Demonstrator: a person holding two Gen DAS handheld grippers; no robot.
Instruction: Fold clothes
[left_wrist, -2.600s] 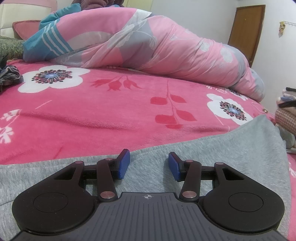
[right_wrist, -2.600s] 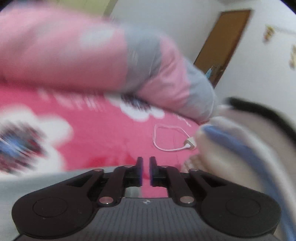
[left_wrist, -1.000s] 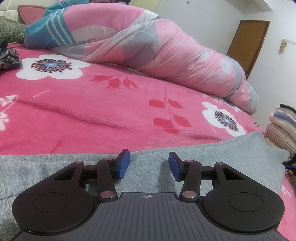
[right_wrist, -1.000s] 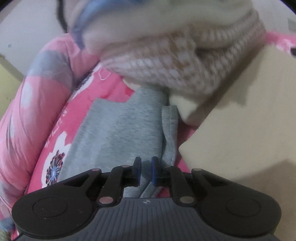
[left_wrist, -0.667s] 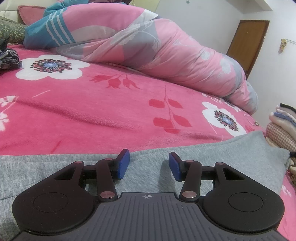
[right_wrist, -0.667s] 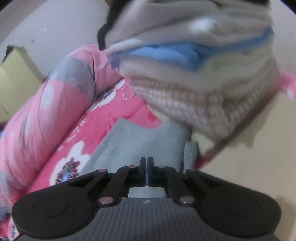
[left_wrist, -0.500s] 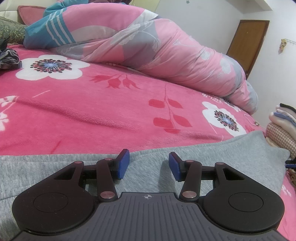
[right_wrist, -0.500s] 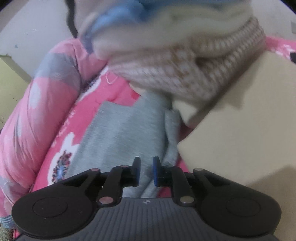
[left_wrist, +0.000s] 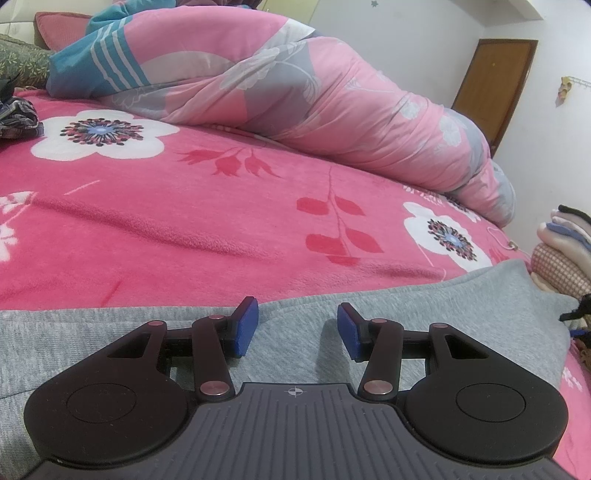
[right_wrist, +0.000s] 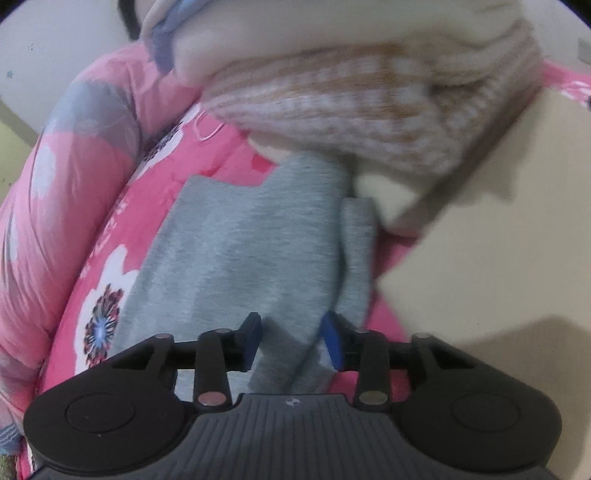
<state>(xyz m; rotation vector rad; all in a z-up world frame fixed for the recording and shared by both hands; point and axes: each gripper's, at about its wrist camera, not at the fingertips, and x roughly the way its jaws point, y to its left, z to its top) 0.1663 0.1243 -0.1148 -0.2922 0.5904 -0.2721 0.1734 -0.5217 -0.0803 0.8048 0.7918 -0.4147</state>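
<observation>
Both the left hand-held gripper (left_wrist: 297, 328) and right hand-held gripper (right_wrist: 291, 341) gape wide over the grey garment's (left_wrist: 443, 306) edges.

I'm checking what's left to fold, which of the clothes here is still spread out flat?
The grey garment, lying open on the pink bedspread under both grippers. The others sit in a folded stack at the bed's right edge.

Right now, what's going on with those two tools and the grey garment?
Left tool open, low over the grey garment. Right tool open over its edge, gripping nothing. Stack of folded clothes crowds the far end.
</observation>
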